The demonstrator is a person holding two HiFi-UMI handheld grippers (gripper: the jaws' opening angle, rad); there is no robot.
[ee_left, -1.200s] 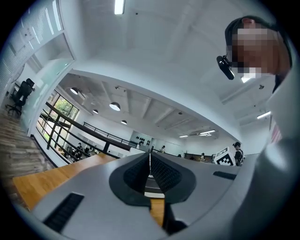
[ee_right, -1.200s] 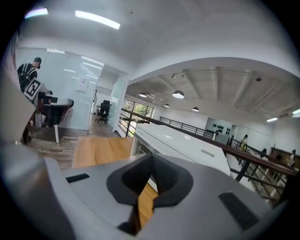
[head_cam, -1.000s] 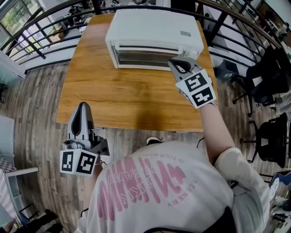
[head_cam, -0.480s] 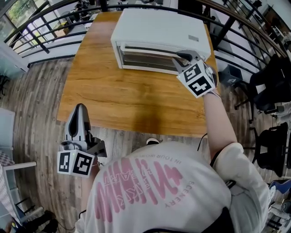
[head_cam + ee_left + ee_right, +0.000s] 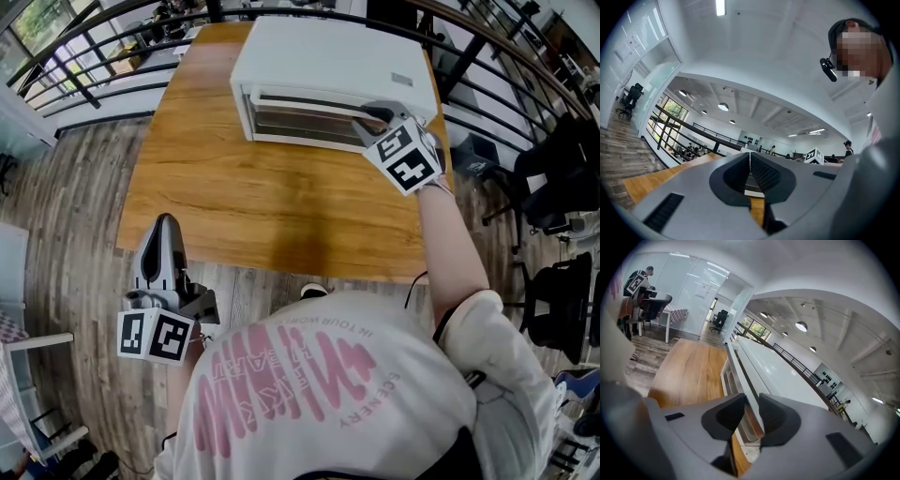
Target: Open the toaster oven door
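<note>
Low left, the left gripper [image 5: 166, 225] hangs just off the near edge of the wooden table [image 5: 234, 202]. Its own view shows the jaws pressed together on nothing, and only that view catches the ceiling lights [image 5: 723, 107].

In the centre, the person's shirt [image 5: 319, 384] carries pink print, upside down to the head camera. "SCENERY" reads, the big letters don't.

At the table's far end sits the white toaster oven [image 5: 328, 56], door [image 5: 300, 120] closed. The small grey label [image 5: 401, 78] on top is too small to read.

Further right, the right gripper [image 5: 377, 114] is at the right end of the door handle [image 5: 309, 98]. Its own view settles what the head view can't. The jaws have just been opening to a narrow gap, the handle bar runs between them, and a pad stands on either side.
</note>
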